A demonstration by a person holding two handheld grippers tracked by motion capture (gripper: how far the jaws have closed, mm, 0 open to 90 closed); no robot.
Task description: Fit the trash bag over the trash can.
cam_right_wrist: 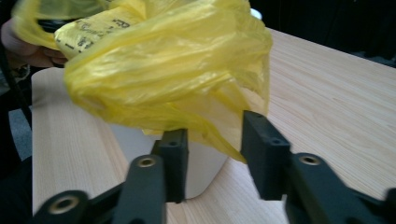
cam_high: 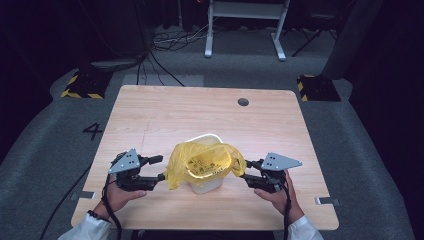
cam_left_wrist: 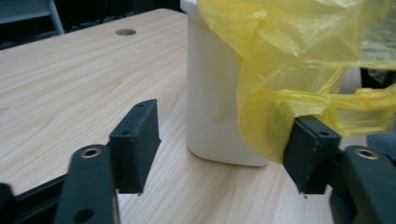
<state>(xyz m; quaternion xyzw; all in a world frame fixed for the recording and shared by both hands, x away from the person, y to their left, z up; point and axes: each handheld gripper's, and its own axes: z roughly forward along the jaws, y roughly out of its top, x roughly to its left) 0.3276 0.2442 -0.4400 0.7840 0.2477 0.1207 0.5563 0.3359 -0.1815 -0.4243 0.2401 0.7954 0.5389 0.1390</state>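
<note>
Now the yellow bag is draping over the white bin, hanging between the spread jaws of the left gripper and right gripper.

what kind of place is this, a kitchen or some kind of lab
Most likely a lab or recording studio, not a kitchen. A bare wooden table stands on grey carpet with a painted floor number, yellow-and-black striped stand bases and loose cables behind, all in a dark room.
</note>
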